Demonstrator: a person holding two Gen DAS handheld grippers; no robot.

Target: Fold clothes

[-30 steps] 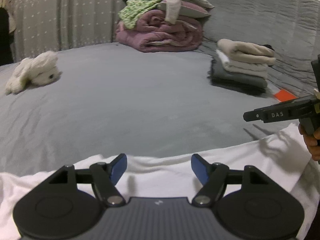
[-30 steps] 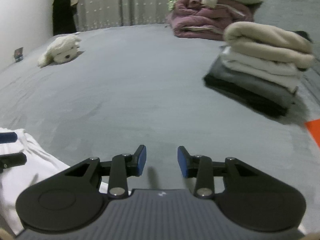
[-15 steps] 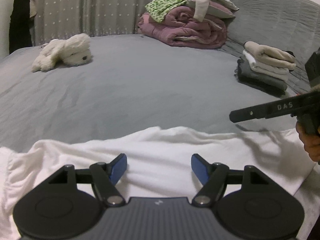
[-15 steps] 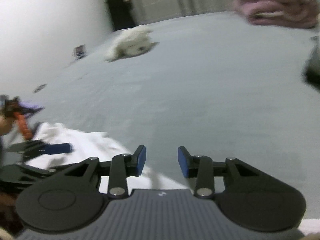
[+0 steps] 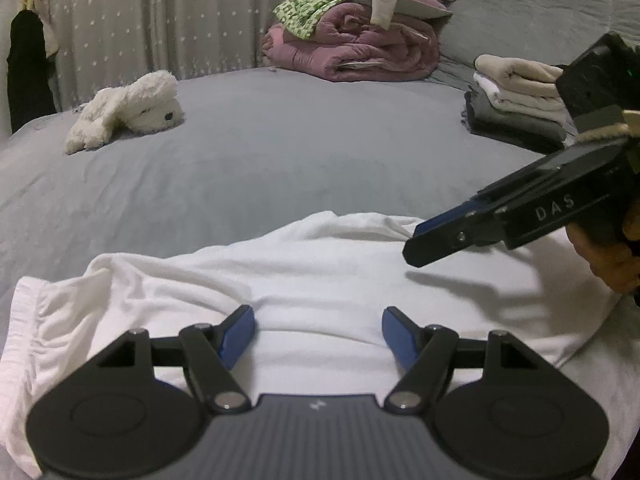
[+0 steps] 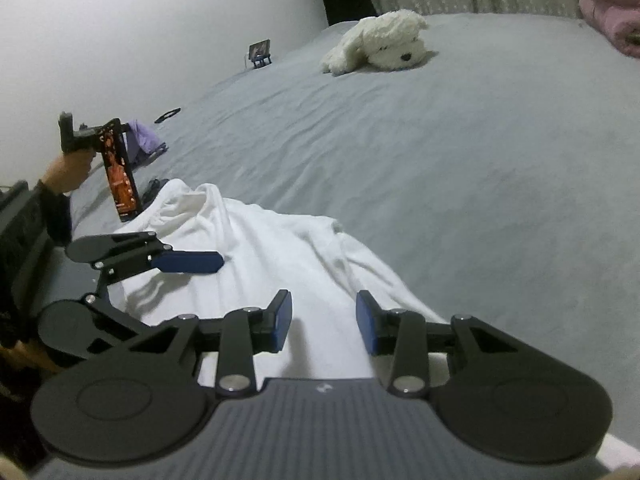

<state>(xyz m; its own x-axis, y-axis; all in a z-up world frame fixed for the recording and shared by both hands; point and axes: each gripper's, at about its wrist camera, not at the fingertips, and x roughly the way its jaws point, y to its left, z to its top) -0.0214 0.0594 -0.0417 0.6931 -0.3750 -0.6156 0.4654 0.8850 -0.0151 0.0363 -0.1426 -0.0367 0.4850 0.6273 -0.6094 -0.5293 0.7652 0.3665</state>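
A: Where was the white shirt [image 5: 320,276]?

B: It lay spread out on the grey bed [image 5: 280,160], at the near edge, a bit wrinkled.

A: What did the left gripper [image 5: 318,330] do?

B: It hung over the shirt. Its jaws were spread wide with nothing between them.

A: And the right gripper [image 6: 323,322]?

B: It hung over the other side of the shirt. Its jaws were apart too, but less wide, and they held nothing.

A: What else was on the bed?

B: 1 white toy dog [image 5: 128,108] lay far back. A pink blanket [image 5: 356,52] had clothes piled on top. A stack of folded clothes [image 5: 516,100] sat on the right.
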